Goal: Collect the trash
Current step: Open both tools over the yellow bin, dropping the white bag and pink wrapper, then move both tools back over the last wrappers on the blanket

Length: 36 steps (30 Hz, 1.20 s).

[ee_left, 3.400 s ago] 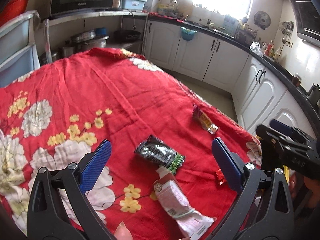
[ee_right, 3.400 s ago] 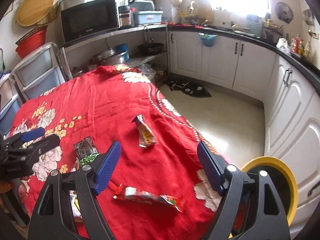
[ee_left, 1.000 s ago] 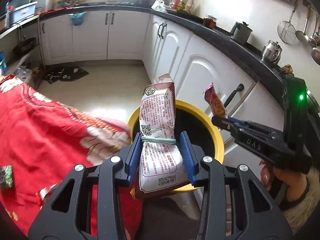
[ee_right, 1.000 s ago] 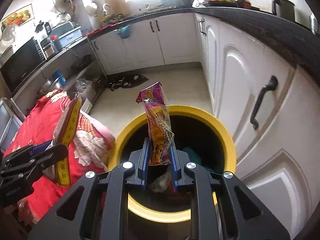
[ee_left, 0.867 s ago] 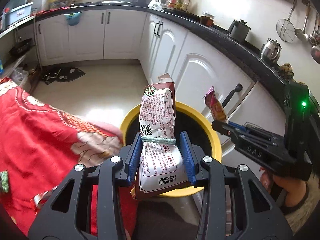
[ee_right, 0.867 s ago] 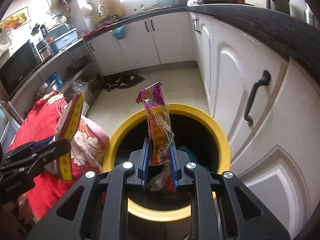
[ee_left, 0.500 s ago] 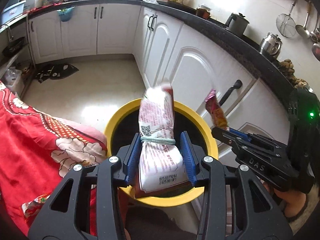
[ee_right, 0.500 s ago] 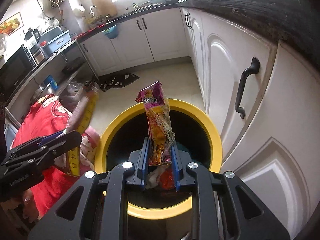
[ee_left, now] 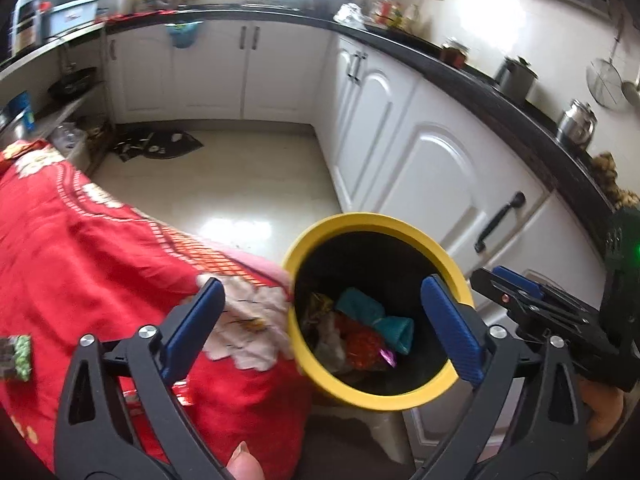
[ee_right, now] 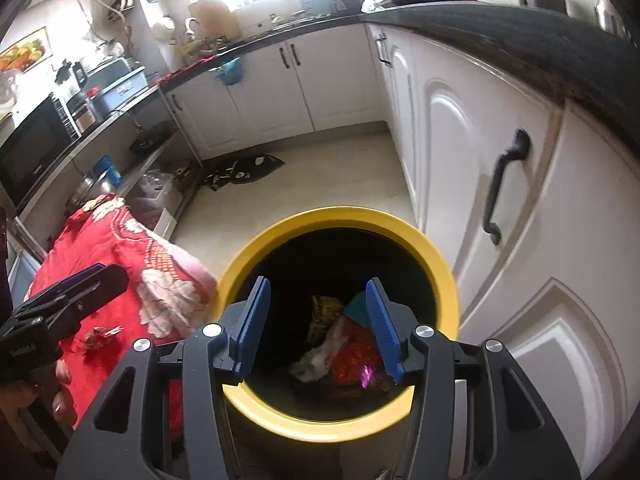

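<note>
Fingers (ee_left: 448, 328) of both grippers opening, empty

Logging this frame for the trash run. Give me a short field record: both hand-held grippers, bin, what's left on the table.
left hand-held gripper: jaws opening, nothing between them, over the bin's near rim
right hand-held gripper: jaws opening, nothing between them, above the bin's mouth
bin: yellow rim, black inside, beside the table, by the white cabinets
bin contents: wrappers, mixed colours
table: red flowered cloth
left on table: green wrapper; red wrapper
</note>
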Motion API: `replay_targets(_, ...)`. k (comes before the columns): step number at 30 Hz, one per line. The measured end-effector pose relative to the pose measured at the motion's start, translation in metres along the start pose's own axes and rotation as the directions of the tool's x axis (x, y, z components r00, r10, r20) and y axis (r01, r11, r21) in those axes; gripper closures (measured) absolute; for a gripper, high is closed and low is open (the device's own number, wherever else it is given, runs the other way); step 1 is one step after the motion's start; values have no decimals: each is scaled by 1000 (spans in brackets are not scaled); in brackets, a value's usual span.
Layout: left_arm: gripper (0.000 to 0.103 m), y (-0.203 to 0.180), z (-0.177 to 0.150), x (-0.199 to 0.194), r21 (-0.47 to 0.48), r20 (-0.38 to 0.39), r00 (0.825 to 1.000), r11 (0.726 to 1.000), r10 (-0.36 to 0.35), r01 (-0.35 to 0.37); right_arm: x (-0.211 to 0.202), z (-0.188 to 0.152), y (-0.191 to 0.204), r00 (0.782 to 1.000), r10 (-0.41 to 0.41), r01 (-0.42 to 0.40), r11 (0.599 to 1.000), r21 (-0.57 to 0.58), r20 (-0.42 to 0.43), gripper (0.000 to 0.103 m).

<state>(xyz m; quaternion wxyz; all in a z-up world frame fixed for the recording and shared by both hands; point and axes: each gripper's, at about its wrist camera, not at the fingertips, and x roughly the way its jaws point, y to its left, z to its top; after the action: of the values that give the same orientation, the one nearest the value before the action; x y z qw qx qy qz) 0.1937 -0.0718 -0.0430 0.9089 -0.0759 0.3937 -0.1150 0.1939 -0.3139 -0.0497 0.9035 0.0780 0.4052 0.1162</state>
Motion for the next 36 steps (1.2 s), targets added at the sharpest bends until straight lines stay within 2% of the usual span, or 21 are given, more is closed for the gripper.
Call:
replay_targets(8,11,35,-5,-29,-58,41,997,996,65,-63,-6,2,40,998,67,-66,996,-64,10,53)
replay_targets(18,11,91,-14,-64,-168,76,986,977,147,-133,-2,-5,101,988,151,-154,974,-165,-29,52)
replay_targets(31,11,165,-36,-101,-306,86,966,929,245,-209,14,-26,178,969,216,-244,919,-310,-123,52)
replay_targets(36,11,192,-49,-109,-355,64,958,903,281,-242,26,-38,208,958,222,-279,870,-406,-182,52)
